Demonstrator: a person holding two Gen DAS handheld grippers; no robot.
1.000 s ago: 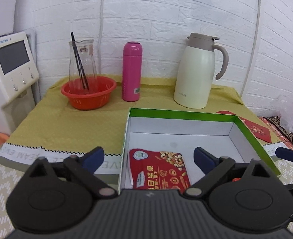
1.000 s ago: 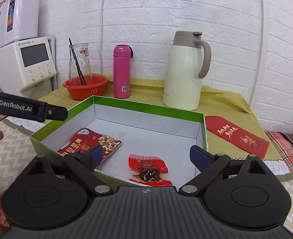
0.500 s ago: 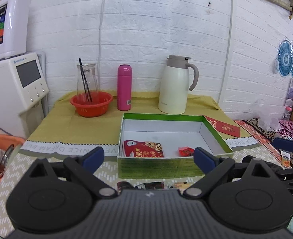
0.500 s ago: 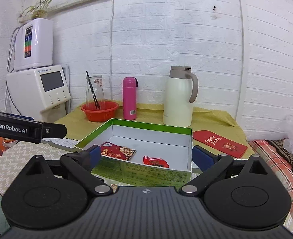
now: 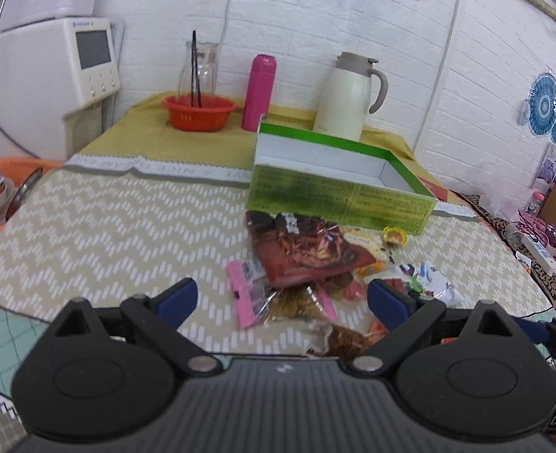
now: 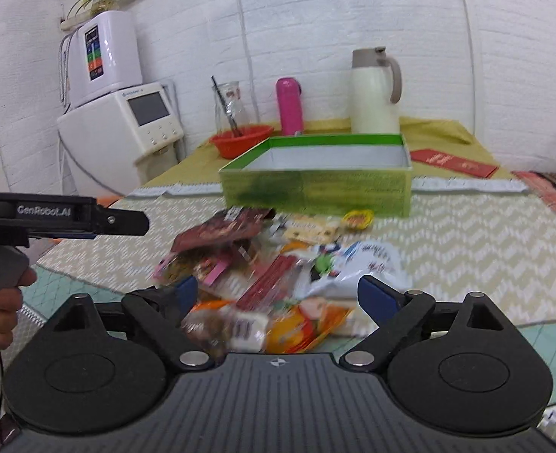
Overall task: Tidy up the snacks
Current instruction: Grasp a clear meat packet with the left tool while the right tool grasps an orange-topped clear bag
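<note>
Both grippers, left (image 5: 281, 298) & right (image 6: 274, 294), fingers spread wide, empty, above heap of crinkly multicoloured snack packets (image 6: 274, 271) mid-table, just in front of green cardboard box (image 6: 315, 185).

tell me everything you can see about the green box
The green box is a shallow, open-topped rectangular tray that looks like cardboard: green outside with faint print on its front wall, bright green rim, white inside. It sits flat on the table, across the seam between the patterned mat and the yellow cloth. The snack pile lies against its near wall. From these low views its contents are hidden. Neither gripper touches it.
</note>
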